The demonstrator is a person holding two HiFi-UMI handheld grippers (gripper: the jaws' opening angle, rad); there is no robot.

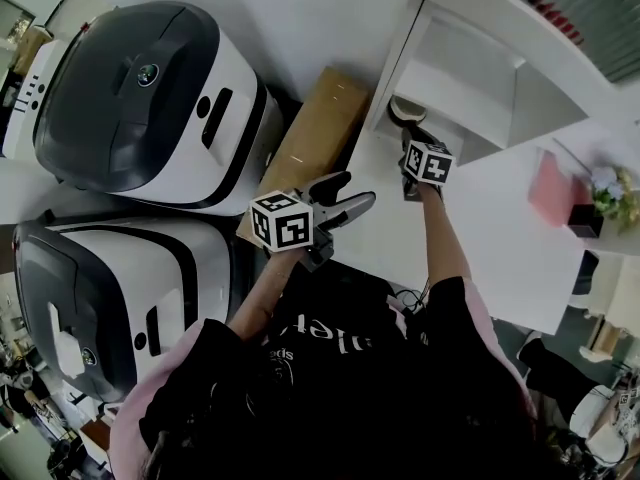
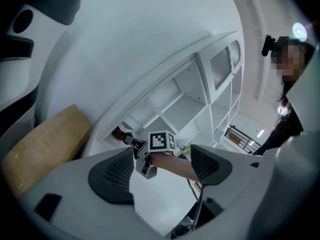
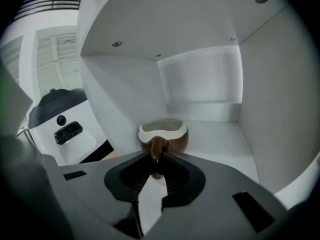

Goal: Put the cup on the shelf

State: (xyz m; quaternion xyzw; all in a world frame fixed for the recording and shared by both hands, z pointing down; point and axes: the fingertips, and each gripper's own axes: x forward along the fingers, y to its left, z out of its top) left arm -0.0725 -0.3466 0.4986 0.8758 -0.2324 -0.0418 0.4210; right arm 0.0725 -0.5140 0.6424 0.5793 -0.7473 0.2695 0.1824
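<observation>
The right tool (image 3: 156, 165) is clamped on the handle of the brown, white-rimmed ceramic cup (image 3: 164, 134) inside the white shelf compartment (image 3: 220, 134); the left tool (image 1: 356, 190) gapes open, empty.

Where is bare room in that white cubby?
Bare shelf floor runs right of the brown cup to the side wall, and behind it to the back wall. Tight: the cup's left, and its front, where the right gripper holds the handle.
</observation>
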